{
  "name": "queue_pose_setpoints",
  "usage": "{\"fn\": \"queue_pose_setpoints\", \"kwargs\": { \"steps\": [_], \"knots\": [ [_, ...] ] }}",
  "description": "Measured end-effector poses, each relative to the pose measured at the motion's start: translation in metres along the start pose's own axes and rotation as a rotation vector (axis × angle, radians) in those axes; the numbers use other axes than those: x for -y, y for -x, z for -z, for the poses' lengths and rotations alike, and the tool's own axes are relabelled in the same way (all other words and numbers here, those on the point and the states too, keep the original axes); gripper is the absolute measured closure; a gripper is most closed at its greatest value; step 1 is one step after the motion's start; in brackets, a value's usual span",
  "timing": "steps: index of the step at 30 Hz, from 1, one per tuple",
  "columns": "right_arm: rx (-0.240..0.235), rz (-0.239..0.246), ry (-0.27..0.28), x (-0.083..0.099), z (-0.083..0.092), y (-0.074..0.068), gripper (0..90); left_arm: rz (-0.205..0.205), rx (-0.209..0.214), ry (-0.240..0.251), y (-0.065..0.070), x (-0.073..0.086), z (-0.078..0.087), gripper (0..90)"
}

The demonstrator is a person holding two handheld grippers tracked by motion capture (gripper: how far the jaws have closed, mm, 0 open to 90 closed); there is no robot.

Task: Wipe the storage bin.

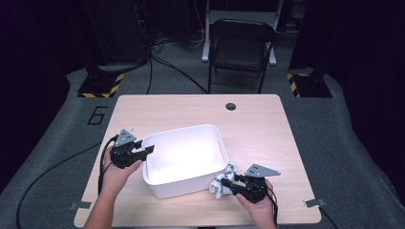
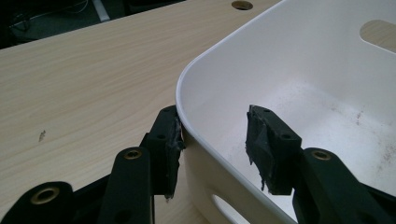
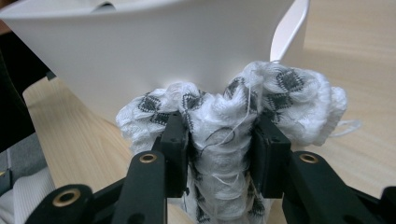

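The knitted white-and-grey cloth (image 3: 224, 135) is bunched up and pinched between the right gripper (image 3: 219, 140) jaws, pressed right against the white plastic bin's (image 1: 184, 188) outer wall; its bottom is cut off by the frame, so can't tell what garment it is; the left gripper (image 2: 215, 140) straddles the bin rim, jaws apart, one pad touching outside, the other loose inside; the wooden table (image 1: 258, 124) sits underneath.

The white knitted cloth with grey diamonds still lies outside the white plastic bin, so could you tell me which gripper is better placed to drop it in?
Right. The right gripper is already shut on the white knitted cloth, beside the white plastic bin. The left gripper stands open astride the bin's rim.
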State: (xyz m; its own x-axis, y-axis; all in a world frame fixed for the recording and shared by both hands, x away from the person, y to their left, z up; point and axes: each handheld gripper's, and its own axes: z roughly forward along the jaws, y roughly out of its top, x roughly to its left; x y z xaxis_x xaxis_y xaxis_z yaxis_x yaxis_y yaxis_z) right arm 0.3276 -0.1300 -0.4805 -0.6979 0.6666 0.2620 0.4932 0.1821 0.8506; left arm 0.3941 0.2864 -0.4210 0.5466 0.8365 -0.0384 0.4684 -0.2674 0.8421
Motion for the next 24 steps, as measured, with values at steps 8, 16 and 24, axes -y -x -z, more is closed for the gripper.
{"fn": "queue_pose_setpoints", "kwargs": {
  "steps": [8,16,24],
  "knots": [
    [0.004,-0.016,-0.055,0.008,-0.009,0.003,61.8,-0.006,-0.020,0.012,0.004,0.001,0.004,60.7],
    [-0.011,0.017,0.047,-0.013,0.010,-0.006,61.6,-0.020,-0.058,-0.003,0.012,0.002,0.005,63.3],
    [0.019,0.081,0.097,-0.026,0.023,-0.013,61.9,-0.030,-0.066,-0.003,0.020,0.005,0.008,63.8]
  ]
}}
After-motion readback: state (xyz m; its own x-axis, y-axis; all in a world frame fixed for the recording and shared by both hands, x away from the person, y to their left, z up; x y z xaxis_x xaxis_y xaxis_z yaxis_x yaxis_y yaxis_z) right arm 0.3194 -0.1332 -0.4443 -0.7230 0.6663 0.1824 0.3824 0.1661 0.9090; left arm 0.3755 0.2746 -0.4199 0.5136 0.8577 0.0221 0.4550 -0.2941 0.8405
